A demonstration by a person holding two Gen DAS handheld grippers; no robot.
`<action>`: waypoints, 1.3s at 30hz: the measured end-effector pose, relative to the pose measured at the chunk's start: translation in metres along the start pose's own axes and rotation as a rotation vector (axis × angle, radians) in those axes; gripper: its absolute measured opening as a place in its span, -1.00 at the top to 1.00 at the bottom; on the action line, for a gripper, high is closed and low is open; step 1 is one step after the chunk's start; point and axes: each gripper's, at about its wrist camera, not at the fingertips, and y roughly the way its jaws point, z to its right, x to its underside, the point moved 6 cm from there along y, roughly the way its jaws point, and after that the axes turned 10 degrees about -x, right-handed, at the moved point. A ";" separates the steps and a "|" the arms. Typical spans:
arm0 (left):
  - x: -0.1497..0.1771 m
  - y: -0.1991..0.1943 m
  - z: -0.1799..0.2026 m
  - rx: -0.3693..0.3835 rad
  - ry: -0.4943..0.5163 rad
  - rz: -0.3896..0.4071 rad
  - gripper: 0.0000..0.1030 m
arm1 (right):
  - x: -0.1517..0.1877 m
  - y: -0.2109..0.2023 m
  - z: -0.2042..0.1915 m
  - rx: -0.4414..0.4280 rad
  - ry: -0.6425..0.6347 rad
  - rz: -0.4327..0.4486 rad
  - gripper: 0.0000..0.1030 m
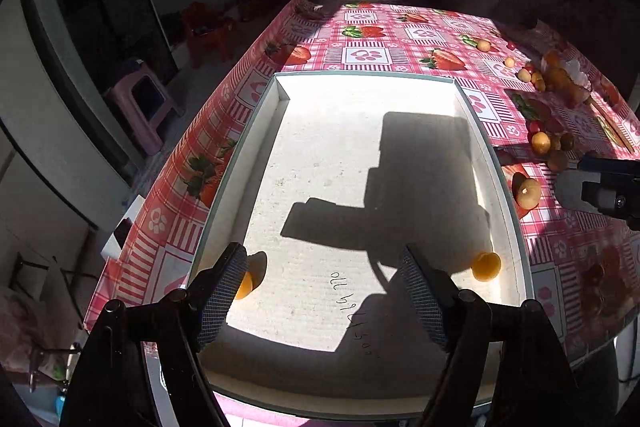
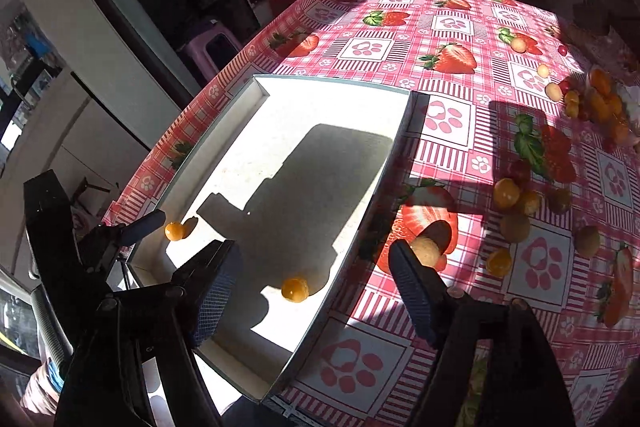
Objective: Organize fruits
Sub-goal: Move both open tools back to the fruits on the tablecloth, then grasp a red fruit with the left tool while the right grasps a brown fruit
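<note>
A shallow white tray [image 1: 280, 95] [image 2: 264, 91] lies on a pink strawberry-print tablecloth. Two small orange fruits lie in it: one near the left wall [image 1: 245, 286] [image 2: 174, 231], one near the right wall [image 1: 486, 266] [image 2: 295, 289]. My left gripper [image 1: 324, 281] is open and empty, hovering over the tray's near end. My right gripper [image 2: 316, 279] is open and empty above the tray's right wall; a tan round fruit [image 2: 427, 250] [image 1: 527, 191] lies on the cloth by its right finger. Its body shows in the left wrist view [image 1: 608, 187].
Several loose small fruits, orange, tan, brown and red, lie scattered on the cloth right of the tray [image 2: 516, 203] [image 1: 544, 143], with a denser pile at the far right [image 2: 600, 99] [image 1: 560, 75]. The table's left edge drops to the floor, where a pink stool [image 1: 140, 107] stands.
</note>
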 end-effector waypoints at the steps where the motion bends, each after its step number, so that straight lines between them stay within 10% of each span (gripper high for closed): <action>1: -0.002 -0.005 0.007 0.016 0.004 0.008 -0.54 | 0.003 -0.008 0.010 0.015 0.013 0.008 -0.54; 14: 0.006 -0.060 0.138 0.243 0.164 0.003 -0.54 | 0.063 -0.080 0.152 0.218 0.250 0.040 -0.54; 32: 0.032 -0.049 0.217 0.166 0.272 -0.060 -0.53 | 0.055 -0.073 0.194 0.254 0.205 0.063 -0.54; 34: 0.033 -0.046 0.219 0.152 0.281 -0.073 -0.20 | 0.050 -0.067 0.197 0.259 0.193 0.065 -0.54; 39: 0.035 -0.045 0.221 0.135 0.270 -0.078 -0.18 | 0.036 -0.050 0.200 0.262 0.163 0.064 -0.54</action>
